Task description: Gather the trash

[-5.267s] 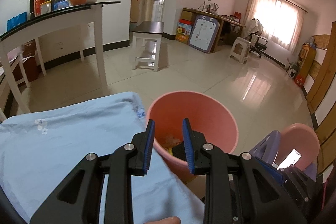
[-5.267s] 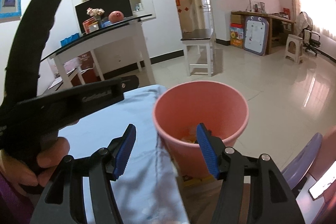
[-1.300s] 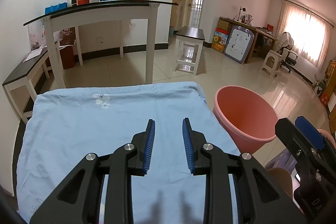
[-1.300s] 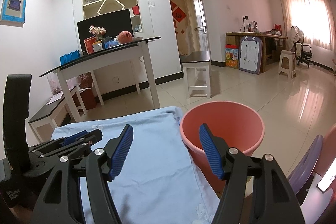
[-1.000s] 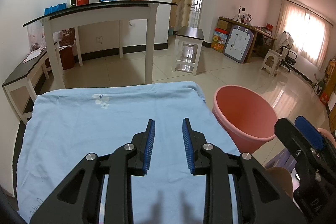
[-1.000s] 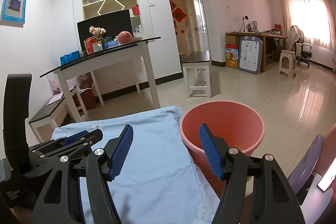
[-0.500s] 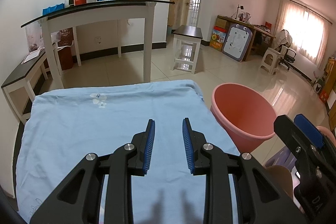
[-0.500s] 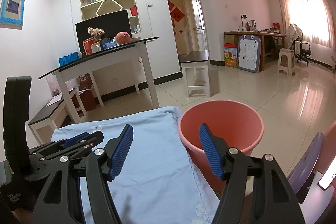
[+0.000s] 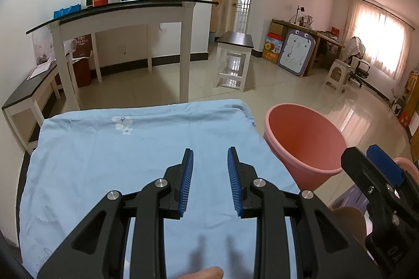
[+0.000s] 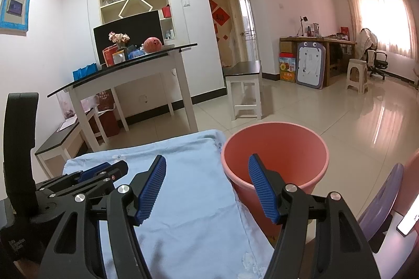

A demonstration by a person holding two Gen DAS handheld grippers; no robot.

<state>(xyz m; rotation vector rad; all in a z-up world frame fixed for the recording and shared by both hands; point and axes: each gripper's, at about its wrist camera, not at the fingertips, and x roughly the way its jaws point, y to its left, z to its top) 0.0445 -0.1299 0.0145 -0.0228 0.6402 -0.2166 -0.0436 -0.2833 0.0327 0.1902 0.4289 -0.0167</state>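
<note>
Both claws hang empty, left claw (image 9: 209, 171) narrowly parted and right claw (image 10: 207, 186) spread wide, over the bare blue cloth (image 9: 125, 156); pink bin (image 10: 275, 161) sits just right of the surface, handy for dropping trash

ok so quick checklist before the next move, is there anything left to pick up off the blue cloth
1. Left hand-held gripper empty: ok, jaws apart, nothing between them.
2. Right hand-held gripper empty: ok, jaws wide apart, nothing held.
3. Trash on the light blue floral cloth: none visible; the near edge is hidden behind the grippers, so cannot tell fully.
4. Round pink plastic bucket upright beside the cloth's right edge: ok.
5. Bucket contents: cannot tell, the bottom is hidden.
</note>
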